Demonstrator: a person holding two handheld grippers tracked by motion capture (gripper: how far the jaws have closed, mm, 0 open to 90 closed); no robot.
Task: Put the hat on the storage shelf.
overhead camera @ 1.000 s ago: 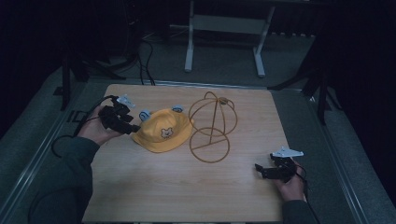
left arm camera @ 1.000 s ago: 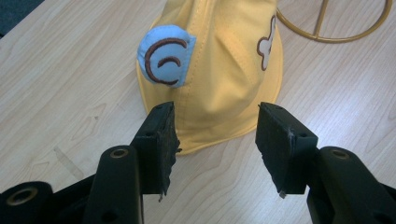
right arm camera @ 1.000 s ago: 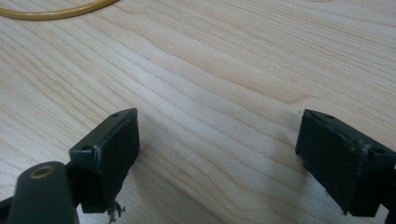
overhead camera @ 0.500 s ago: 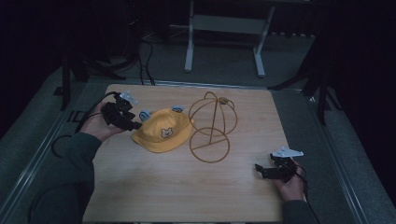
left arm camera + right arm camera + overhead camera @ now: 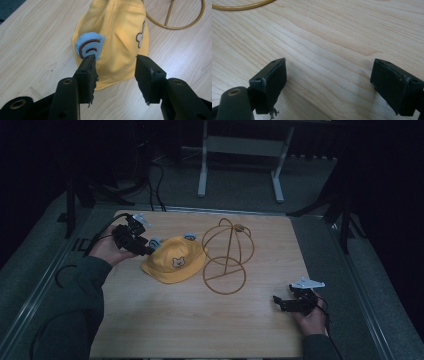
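Risk lies in the left gripper (image 5: 113, 58): its jaws, just closing, straddle the yellow cap (image 5: 173, 261) beside the wire stand (image 5: 227, 256) and may pinch only the blue ear (image 5: 88, 47). The right gripper (image 5: 328, 72) rests open.

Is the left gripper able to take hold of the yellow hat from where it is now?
Probably yes. The left gripper sits at the brim of the yellow hat, its jaws having just been closing, with hat fabric between them and nothing blocking the way.
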